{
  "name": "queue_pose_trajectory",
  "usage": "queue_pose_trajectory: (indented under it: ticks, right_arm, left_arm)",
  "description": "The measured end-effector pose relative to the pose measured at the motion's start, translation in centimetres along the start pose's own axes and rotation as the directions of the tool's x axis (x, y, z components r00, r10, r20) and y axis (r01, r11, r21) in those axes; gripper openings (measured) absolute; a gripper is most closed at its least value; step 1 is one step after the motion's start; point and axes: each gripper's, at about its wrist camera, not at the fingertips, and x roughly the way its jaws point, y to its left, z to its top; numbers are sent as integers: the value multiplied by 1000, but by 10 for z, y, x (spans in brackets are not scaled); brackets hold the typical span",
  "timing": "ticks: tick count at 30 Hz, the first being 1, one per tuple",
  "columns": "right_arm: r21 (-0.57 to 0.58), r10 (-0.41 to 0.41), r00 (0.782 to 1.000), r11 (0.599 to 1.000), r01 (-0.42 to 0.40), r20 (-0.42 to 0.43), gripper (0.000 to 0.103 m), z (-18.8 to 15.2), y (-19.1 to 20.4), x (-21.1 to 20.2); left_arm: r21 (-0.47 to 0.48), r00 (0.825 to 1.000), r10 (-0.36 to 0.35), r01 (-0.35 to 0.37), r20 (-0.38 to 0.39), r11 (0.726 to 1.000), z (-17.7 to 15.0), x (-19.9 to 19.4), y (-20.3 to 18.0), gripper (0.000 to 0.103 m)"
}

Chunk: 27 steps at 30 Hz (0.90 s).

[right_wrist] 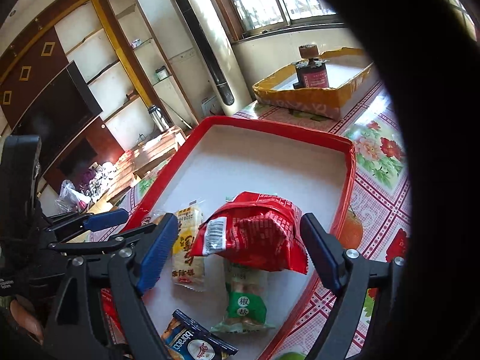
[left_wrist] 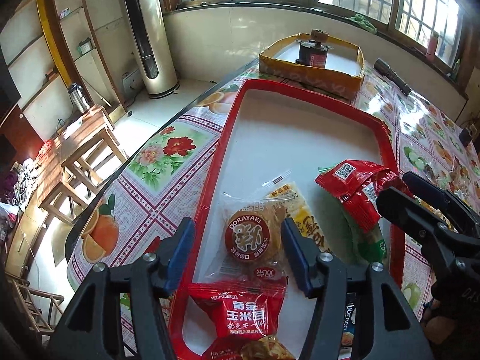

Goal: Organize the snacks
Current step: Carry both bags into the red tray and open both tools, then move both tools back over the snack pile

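A red-rimmed white tray (left_wrist: 300, 96) (right_wrist: 270, 129) lies on the table and holds several snack packets. My left gripper (left_wrist: 238, 255) is open above a clear dorayaki packet (left_wrist: 252, 240); a red corn-snack packet (left_wrist: 240, 312) lies just below it. My right gripper (right_wrist: 240, 255) is open around a crumpled red packet (right_wrist: 258, 234) (left_wrist: 357, 186), which rests on a green packet (right_wrist: 246, 303). I cannot tell if the pads touch it. A yellow packet (right_wrist: 187, 255) and a dark blue packet (right_wrist: 192, 342) lie beside them. The right gripper also shows in the left wrist view (left_wrist: 399, 192).
A yellow cardboard box (left_wrist: 315, 72) with a dark red jar (left_wrist: 312, 51) stands behind the tray. A flashlight (left_wrist: 393, 76) lies at the far right. The table's left edge (left_wrist: 144, 150) drops to the floor, with a wooden stool (left_wrist: 84, 144) beyond.
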Motion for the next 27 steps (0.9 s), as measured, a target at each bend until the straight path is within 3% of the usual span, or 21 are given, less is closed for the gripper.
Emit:
queue_pose_trajectory:
  ticks: [10, 16, 22, 27]
  right_arm:
    - [147, 20, 995, 988, -35, 100, 84, -27, -26, -61]
    - [251, -19, 988, 968, -20, 151, 84, -49, -51, -100]
    - [258, -86, 977, 966, 33, 195, 84, -68, -58, -138]
    - [249, -192, 963, 958, 143, 188, 84, -82, -68, -168]
  left_arm:
    - [64, 998, -36, 33, 43, 997, -8, -25, -31, 60]
    - [112, 997, -64, 58, 53, 992, -16, -38, -56, 60]
    - [156, 994, -97, 88, 48, 984, -25, -48, -81, 60]
    - [209, 990, -138, 128, 36, 970, -32, -54, -108, 60]
